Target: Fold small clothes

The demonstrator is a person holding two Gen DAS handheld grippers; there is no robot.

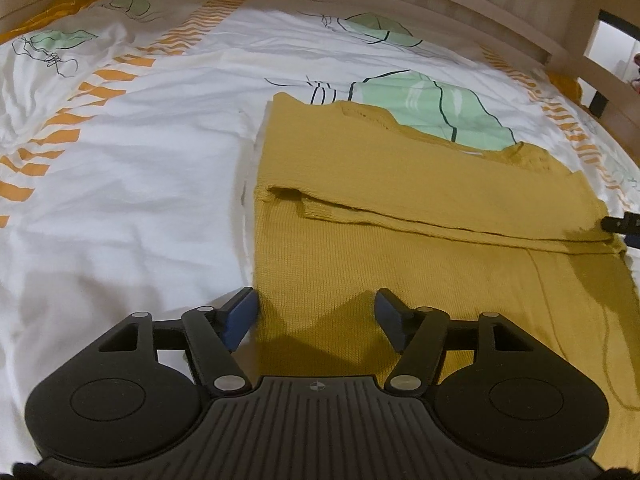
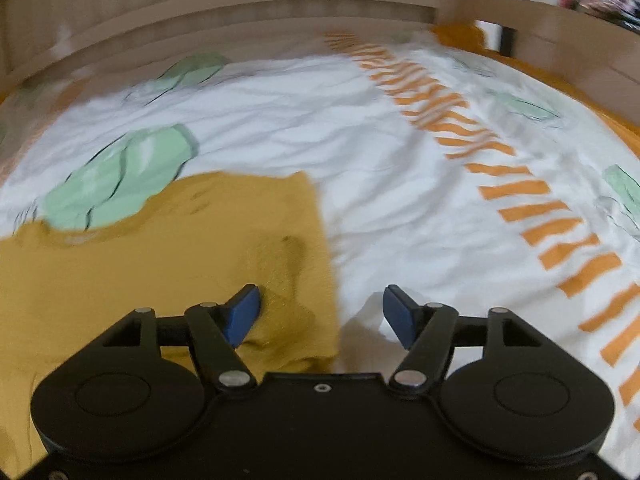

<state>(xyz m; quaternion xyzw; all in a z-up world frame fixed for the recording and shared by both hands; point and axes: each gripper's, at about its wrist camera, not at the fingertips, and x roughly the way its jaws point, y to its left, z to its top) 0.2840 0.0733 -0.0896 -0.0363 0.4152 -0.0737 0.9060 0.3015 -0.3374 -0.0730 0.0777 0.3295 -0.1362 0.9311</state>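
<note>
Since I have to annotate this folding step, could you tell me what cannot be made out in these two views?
- Near hem of the mustard garment: left wrist view, hidden behind the left gripper.
- Garment's left part: right wrist view, cut off by the frame edge.
- Knit detail and bedsheet print: right wrist view, motion blur.
- Right gripper: only a dark tip shows at the left view's right edge.

Wooden-framed bed (image 1: pixel 460 12), white leaf-print duvet (image 1: pixel 140 160), mustard knit garment (image 1: pixel 400 240) lying flat on it
</note>
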